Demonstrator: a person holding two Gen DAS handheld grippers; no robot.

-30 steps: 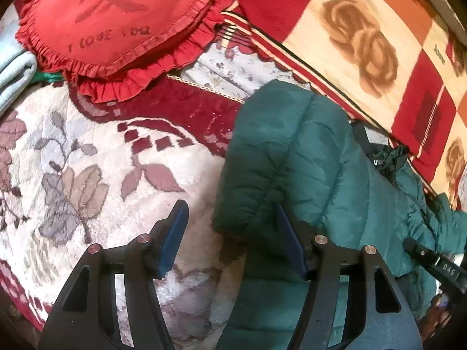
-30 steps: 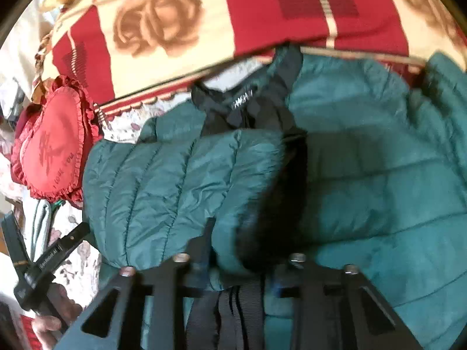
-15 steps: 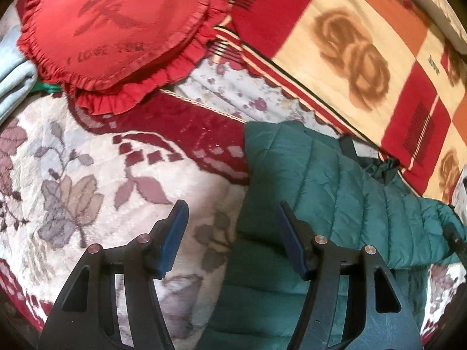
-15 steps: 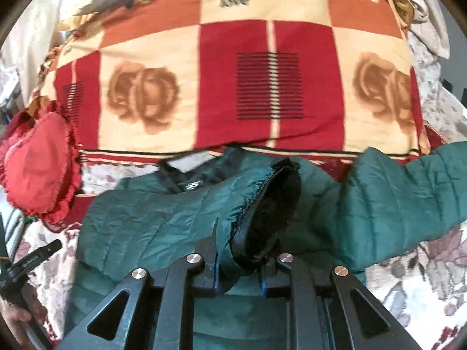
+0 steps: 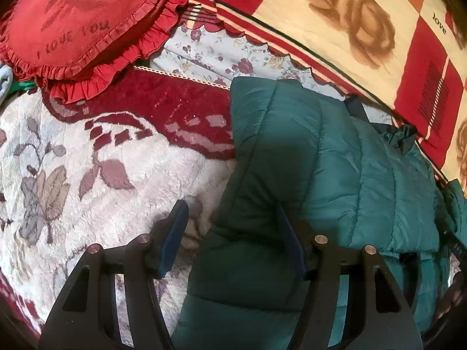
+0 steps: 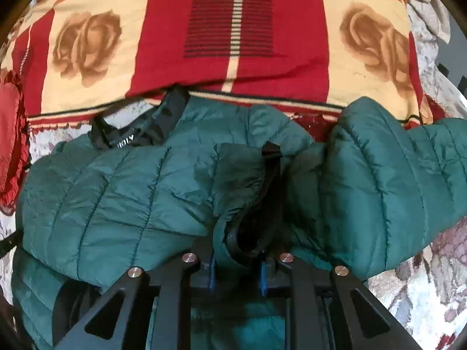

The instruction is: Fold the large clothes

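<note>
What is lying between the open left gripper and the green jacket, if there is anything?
Nothing visible. The left gripper hangs open right over the green jacket, whose edge already lies between its jaws on the floral blanket.

Sleeve cuff (image 6: pixel 248 204) of the green jacket (image 6: pixel 116 198), a second ago bunched low against the right gripper (image 6: pixel 236 274), now lies folded across the jacket's body just ahead of the fingers. Its jaws have just been opening, cuff between them. Left gripper (image 5: pixel 233 242) now lower, jacket edge between its fingers.

Red frilled heart cushion (image 5: pixel 78 20) on floral plush blanket (image 5: pixel 87 175); rose-patterned quilt (image 6: pixel 233 29) behind.
</note>
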